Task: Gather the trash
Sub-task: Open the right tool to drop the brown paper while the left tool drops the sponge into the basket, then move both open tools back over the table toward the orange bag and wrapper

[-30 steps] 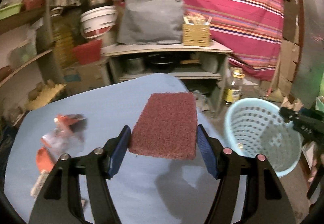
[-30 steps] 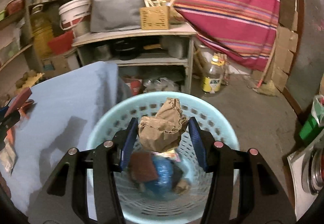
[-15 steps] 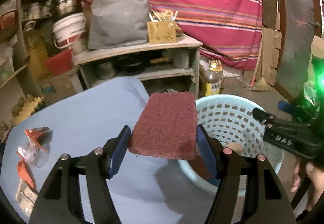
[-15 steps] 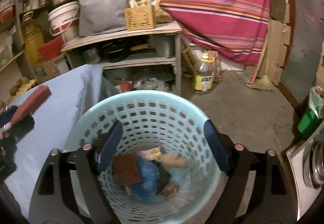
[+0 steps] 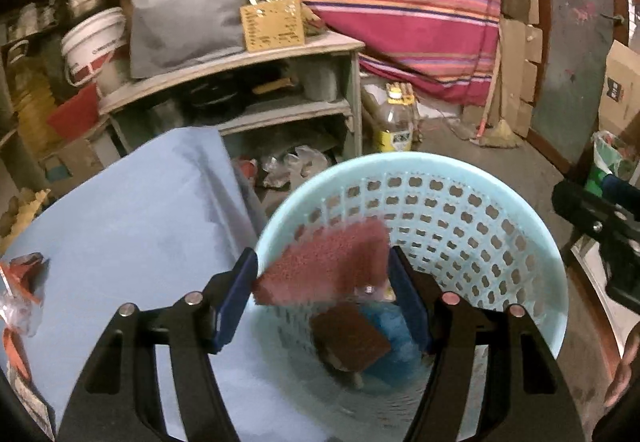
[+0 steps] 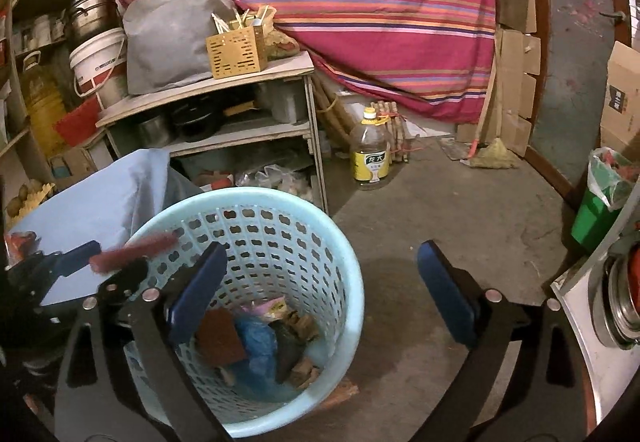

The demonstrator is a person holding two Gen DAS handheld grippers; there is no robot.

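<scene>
A cluttered storeroom with a bare concrete floor lies around me, and just below my hands stands the pale blue perforated basket beside the worktop under its light blue cloth.

My left hand-held gripper is clenched on a reddish-brown scouring pad, its blue pads pressing the pad's two edges. The pad hangs tilted over the basket's near rim, above the opening. From my right-hand camera the same pad shows edge-on, over the basket's left rim.

My right hand-held gripper holds nothing; its jaws are spreading wide, one finger over the basket's mouth and the other over the floor to the right of it.

Down inside the basket lie a second dark brown pad, a crumpled blue bag and some brown paper scraps, all heaped on the bottom.

On the worktop's left edge, well apart from the basket, a few red-and-clear wrappers lie on the cloth.

Farther off, a grey wooden shelf unit carries a grey bag and a yellow slotted box full of sticks. A clear oil bottle with a yellow label stands on the floor to its right, and a red striped cloth hangs across the back.
</scene>
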